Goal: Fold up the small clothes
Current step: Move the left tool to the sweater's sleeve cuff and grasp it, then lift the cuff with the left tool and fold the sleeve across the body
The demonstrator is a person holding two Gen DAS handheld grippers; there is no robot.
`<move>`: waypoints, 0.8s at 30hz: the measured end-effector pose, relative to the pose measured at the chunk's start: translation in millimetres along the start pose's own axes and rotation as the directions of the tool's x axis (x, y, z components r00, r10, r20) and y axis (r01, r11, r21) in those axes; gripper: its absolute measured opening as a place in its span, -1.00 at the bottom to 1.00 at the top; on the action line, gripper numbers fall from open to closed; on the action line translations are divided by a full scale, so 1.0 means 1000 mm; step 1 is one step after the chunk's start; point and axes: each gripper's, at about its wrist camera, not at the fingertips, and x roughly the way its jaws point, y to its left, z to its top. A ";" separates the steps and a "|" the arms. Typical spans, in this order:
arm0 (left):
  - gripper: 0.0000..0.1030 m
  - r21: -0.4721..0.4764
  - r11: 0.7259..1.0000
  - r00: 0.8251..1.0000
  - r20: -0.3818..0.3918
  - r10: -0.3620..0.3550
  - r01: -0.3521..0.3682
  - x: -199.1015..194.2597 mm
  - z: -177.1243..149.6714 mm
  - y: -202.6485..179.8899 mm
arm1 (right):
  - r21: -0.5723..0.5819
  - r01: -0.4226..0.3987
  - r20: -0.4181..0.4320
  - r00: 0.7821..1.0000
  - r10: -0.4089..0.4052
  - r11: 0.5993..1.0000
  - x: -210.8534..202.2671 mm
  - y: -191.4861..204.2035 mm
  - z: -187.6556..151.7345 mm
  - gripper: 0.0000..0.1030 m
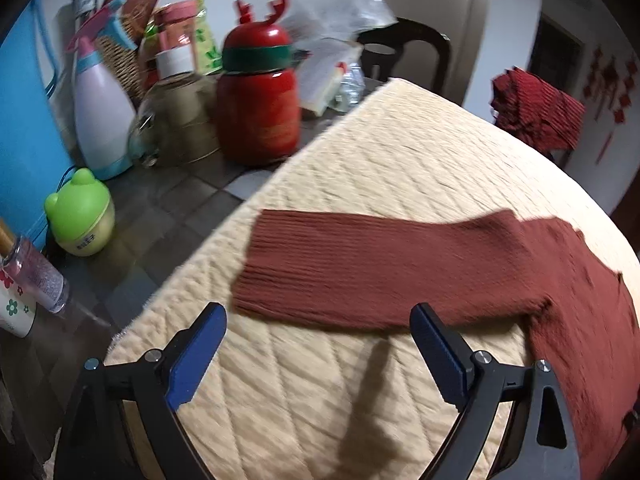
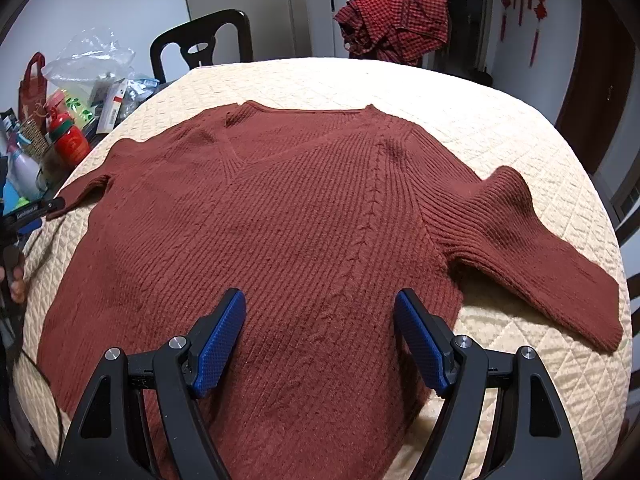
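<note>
A rust-brown knit sweater (image 2: 304,224) lies flat, front up, on a cream quilted cover (image 2: 500,128). Its right sleeve (image 2: 532,248) stretches toward the cover's right edge. Its left sleeve (image 1: 360,268) lies across the cover in the left wrist view. My left gripper (image 1: 320,320) is open and empty, just short of the sleeve's near edge. My right gripper (image 2: 320,304) is open and empty above the sweater's lower body. The left gripper's tip (image 2: 36,212) shows at the left edge of the right wrist view, by the left cuff.
Left of the cover stand a red antlered flask (image 1: 260,96), a white spray bottle (image 1: 102,120), a green frog jar (image 1: 82,212), a clear bottle (image 1: 36,276) and bags. A dark chair (image 2: 204,40) and a red checked cloth (image 2: 396,24) are behind the table.
</note>
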 end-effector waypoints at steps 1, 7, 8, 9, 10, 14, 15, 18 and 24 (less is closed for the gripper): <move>0.76 -0.012 1.000 1.000 -0.004 0.009 -0.009 0.004 0.001 0.003 | -0.002 -0.001 0.001 1.000 0.001 1.000 0.000 0.000 0.001 0.50; 0.27 0.019 0.997 0.998 0.010 0.069 -0.069 0.010 0.005 -0.006 | -0.007 -0.009 0.005 1.000 0.009 1.000 0.001 0.002 0.003 0.50; -0.07 0.029 0.998 0.998 0.015 0.057 -0.057 0.010 0.007 -0.007 | -0.007 -0.010 0.006 1.000 0.010 1.000 0.001 0.002 0.003 0.50; -0.25 0.039 0.998 0.999 0.020 0.045 -0.046 0.010 0.008 -0.009 | -0.007 -0.012 0.007 1.000 0.012 1.000 0.001 0.002 0.003 0.50; -0.57 0.050 0.998 0.999 0.018 0.040 -0.041 0.010 0.011 -0.012 | -0.006 -0.014 0.007 1.000 0.014 1.000 0.001 0.002 0.003 0.50; -0.78 0.091 0.996 0.999 0.031 -0.012 0.009 0.003 0.019 -0.028 | 0.003 -0.019 0.015 1.000 0.019 1.000 -0.002 -0.001 0.002 0.50; -0.78 0.101 0.994 0.998 0.047 -0.039 0.034 -0.001 0.022 -0.033 | 0.006 -0.018 0.018 1.000 0.018 1.000 -0.004 -0.002 0.002 0.50; -0.78 0.139 0.981 0.984 0.096 -0.148 0.134 -0.021 0.033 -0.053 | 0.017 -0.020 0.022 1.000 0.019 1.000 -0.006 -0.006 0.001 0.50; -0.79 0.275 0.894 0.909 0.125 -0.399 0.355 -0.061 0.052 -0.122 | 0.043 -0.016 0.034 0.999 0.015 0.999 -0.012 -0.011 0.000 0.50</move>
